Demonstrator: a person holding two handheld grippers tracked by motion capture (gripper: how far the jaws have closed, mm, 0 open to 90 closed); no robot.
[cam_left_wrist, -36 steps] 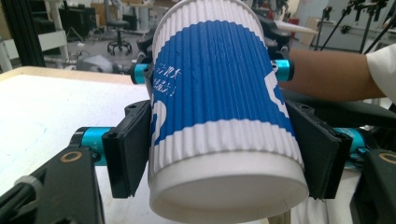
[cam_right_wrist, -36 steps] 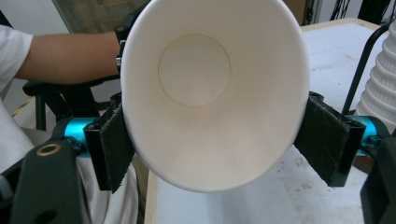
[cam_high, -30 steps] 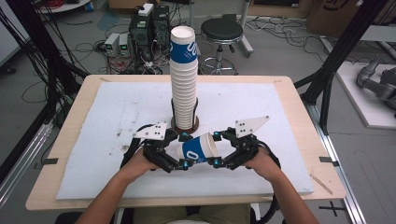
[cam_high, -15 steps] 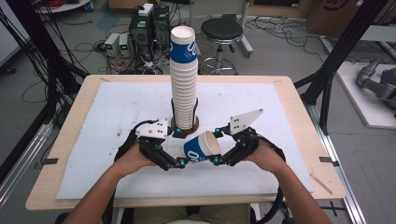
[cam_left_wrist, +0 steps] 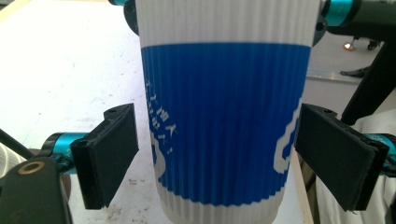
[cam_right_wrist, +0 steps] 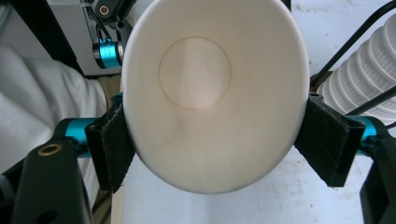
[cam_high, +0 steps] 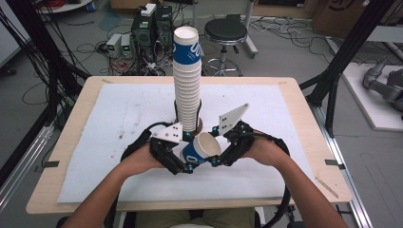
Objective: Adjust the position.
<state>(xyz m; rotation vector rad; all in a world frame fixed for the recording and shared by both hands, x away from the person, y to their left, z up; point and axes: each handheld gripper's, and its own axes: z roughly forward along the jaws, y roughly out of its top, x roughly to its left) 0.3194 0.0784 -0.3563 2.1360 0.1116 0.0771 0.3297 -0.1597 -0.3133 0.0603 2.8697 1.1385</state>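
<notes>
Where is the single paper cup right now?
In the high view the single cup is near the table's front middle, between the left gripper and right gripper, just before the tall cup stack; the right gripper's jaws clamp it.

Both bare forearms are brought in from the bottom edge of the high view and angled inward toward each other. The left black two-jaw gripper is held in the left hand, its jaws pointed to the right; its fingers are spread wide and are kept apart from what lies between them. The right black two-jaw gripper is gripped in the right hand, raised and tilted, with its fingers pressed against both sides of a mouth rim.
</notes>
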